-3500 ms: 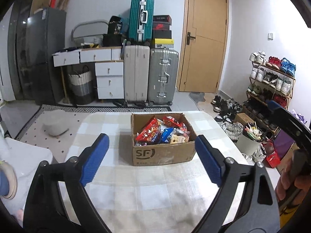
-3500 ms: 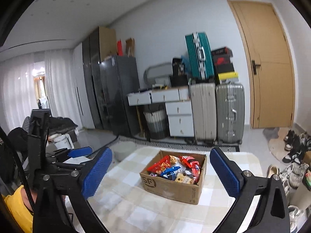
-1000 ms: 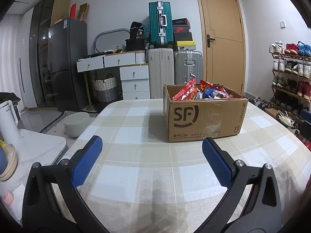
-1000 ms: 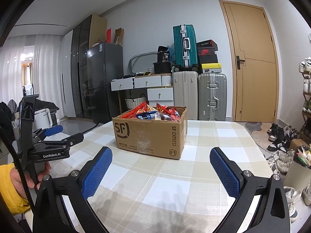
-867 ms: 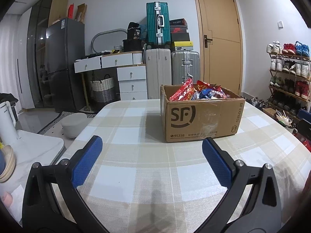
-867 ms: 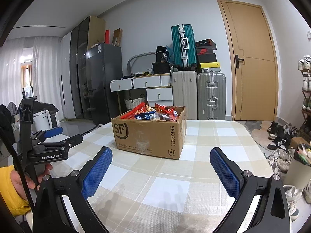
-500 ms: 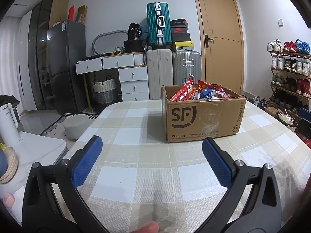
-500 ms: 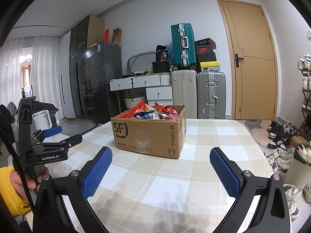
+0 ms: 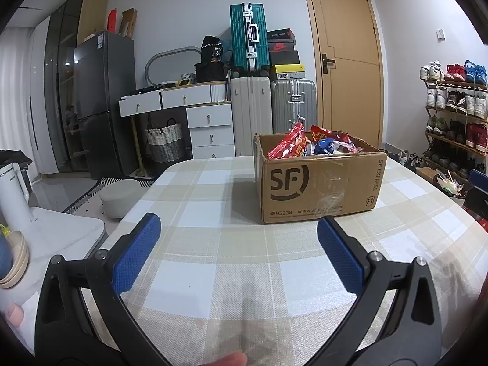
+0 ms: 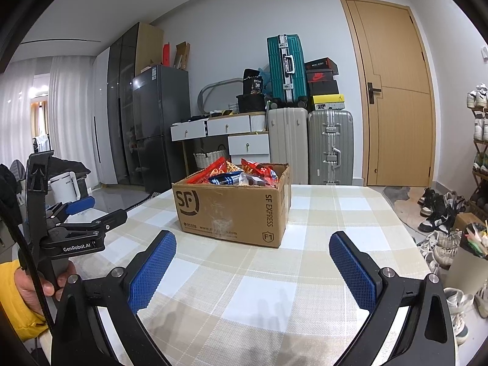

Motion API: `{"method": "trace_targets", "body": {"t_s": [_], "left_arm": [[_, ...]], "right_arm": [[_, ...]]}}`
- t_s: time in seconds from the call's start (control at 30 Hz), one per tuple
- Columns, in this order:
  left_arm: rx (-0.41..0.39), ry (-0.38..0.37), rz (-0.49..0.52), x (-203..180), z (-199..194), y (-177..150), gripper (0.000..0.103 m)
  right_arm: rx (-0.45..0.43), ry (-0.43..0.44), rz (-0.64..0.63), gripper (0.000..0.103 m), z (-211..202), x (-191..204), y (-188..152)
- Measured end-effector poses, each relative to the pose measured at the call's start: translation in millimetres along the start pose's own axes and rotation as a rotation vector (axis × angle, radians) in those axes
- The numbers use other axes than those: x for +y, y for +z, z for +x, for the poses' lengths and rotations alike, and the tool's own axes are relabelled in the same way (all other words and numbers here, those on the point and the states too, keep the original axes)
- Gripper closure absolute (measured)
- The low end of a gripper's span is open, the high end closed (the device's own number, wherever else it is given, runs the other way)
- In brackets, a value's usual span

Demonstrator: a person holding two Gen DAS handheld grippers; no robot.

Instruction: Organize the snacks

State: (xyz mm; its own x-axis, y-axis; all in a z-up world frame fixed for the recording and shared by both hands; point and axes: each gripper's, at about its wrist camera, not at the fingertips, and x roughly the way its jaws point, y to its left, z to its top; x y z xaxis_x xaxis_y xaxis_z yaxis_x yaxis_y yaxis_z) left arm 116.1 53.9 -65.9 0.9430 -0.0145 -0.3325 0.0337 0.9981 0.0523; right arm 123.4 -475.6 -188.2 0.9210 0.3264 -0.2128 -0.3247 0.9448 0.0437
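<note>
Both tools gape before cardboard box (image 9: 320,186).

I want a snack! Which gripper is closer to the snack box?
Left, slightly. The left gripper sits open just before the cardboard box, a bit left. The right gripper hovers open slightly farther back, toward its right corner.

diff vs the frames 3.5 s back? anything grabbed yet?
Both grippers came down from a raised, overhead look to table height, facing the cardboard box side-on. Nothing grabbed: left gripper and right gripper stayed open and empty. Box and snack packets unmoved on the table.
</note>
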Motion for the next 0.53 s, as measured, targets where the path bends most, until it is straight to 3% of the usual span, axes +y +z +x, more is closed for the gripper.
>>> {"method": "trace_targets", "body": {"t_s": [0.53], "left_arm": [[0.035,-0.020,-0.019,4.9,7.1,-1.7,0.000]], "right_arm": [[0.009,-0.005,0.005,0.001,2.7,-3.1,-4.5]]}}
